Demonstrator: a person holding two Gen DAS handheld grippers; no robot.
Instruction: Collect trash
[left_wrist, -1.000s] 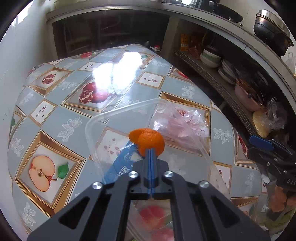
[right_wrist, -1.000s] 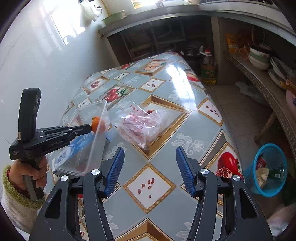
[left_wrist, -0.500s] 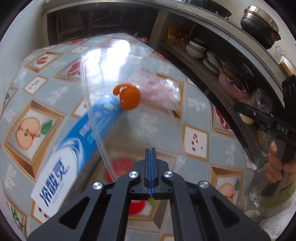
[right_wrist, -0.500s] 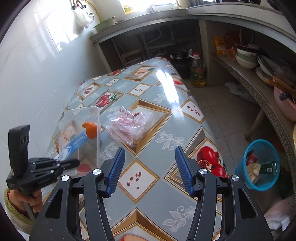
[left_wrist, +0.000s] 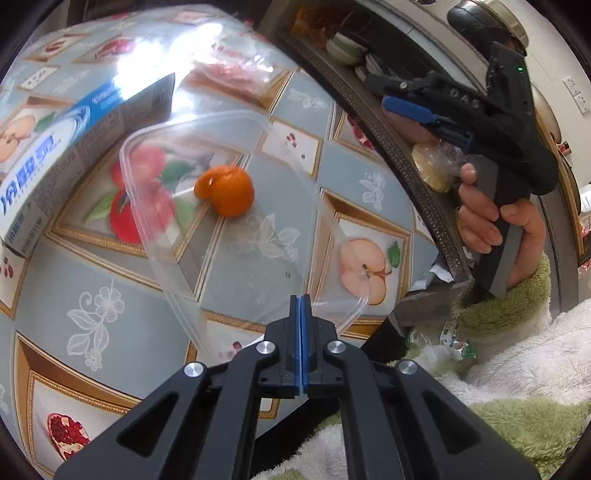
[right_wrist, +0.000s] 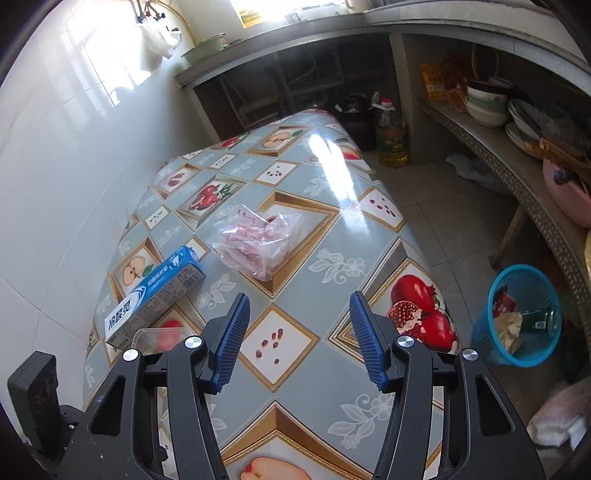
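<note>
Over the near end of the table the left gripper was clamped on the rim of a clear tub, an orange peel lying inside it. The right gripper hung empty, jaws apart, a toothpaste box and a crumpled bag on the cloth ahead, a blue bin on the floor to its right. I'd judge the tub should be carried level so the peel stays in, then tipped over the bin.

Home kitchen, stacked bowls, oil bottle
</note>
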